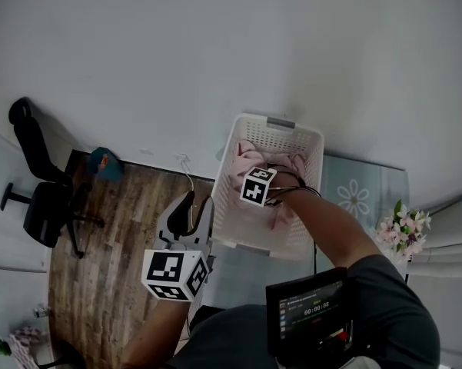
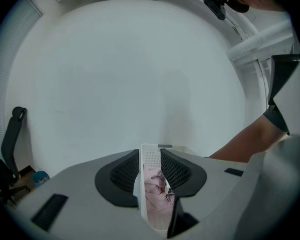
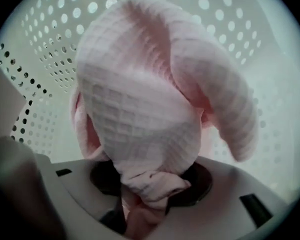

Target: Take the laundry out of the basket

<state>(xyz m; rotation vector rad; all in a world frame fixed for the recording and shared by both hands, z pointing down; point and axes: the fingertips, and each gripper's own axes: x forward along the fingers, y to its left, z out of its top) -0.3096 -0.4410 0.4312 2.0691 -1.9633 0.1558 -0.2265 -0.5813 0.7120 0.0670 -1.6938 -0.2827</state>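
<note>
A white perforated laundry basket [image 1: 314,141] stands on the floor by the wall, with pink laundry [image 1: 246,156] inside it. My right gripper [image 1: 273,194] reaches down into the basket. In the right gripper view a pink waffle-weave cloth [image 3: 140,99] is bunched and pinched between the jaws of the right gripper [image 3: 147,191], with the basket wall [image 3: 35,59] behind it. My left gripper [image 1: 191,210] hangs outside the basket at its left, open and holding nothing. Through the gap of the left gripper [image 2: 150,171] I see the basket [image 2: 149,156] and the pink laundry [image 2: 153,184] farther off.
A black office chair [image 1: 38,183] stands at the left on the wood floor [image 1: 100,267], with a teal object [image 1: 105,162] near the wall. A flower-print rug [image 1: 357,194] and a bunch of flowers [image 1: 403,229] lie to the basket's right. A white cable [image 1: 186,167] runs beside the basket.
</note>
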